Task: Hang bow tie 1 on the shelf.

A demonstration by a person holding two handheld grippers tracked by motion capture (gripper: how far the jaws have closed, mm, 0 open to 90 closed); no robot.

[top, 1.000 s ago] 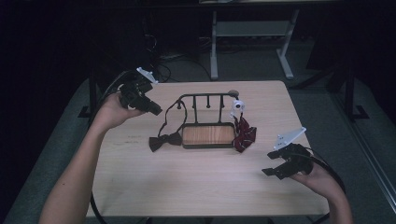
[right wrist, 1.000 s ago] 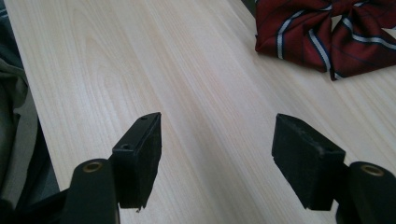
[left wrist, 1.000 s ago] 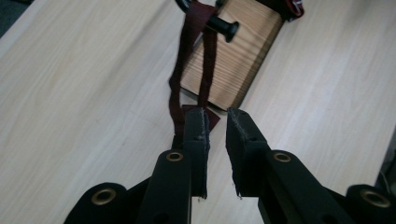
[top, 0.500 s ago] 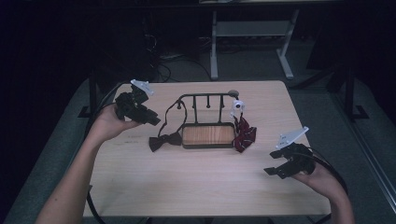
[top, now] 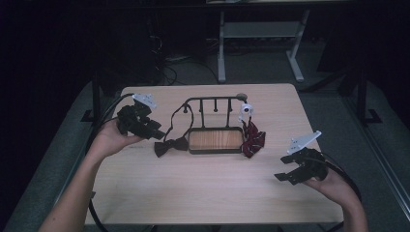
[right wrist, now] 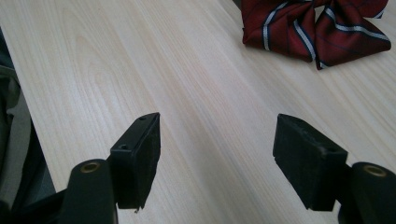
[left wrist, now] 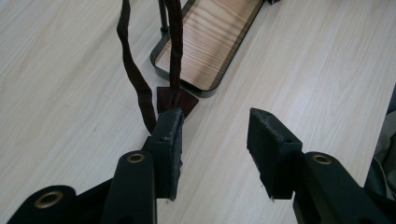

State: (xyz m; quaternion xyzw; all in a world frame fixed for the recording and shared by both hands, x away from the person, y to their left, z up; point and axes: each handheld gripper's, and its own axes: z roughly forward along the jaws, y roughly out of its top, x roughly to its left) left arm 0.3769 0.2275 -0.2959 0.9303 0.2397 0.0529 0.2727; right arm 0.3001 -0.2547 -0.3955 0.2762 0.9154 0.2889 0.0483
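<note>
A black metal rack [top: 212, 101] with a wooden base [top: 215, 140] stands mid-table. A dark bow tie [top: 170, 146] lies at the base's left end, and its strap [top: 176, 118] loops up to the rack. My left gripper [top: 157, 134] hovers just left of that bow tie. Its jaws have just been opening and nothing is between them. In the left gripper view the gripper [left wrist: 215, 135] stands open, with the strap [left wrist: 135, 70] and bow tie [left wrist: 175, 100] just beyond its left jaw. A red striped bow tie [top: 254, 140] [right wrist: 317, 28] lies right of the base. My right gripper [top: 285, 178] [right wrist: 217, 140] is open over bare table.
A small white round object [top: 245, 109] hangs at the rack's right end. The light wooden table [top: 208, 193] has open surface in front of the rack. A white desk frame [top: 256, 43] stands on the dark floor beyond.
My left gripper has come nearer the person and lower, away from the rack's top, and its jaws stand wider. The right gripper has not moved.
</note>
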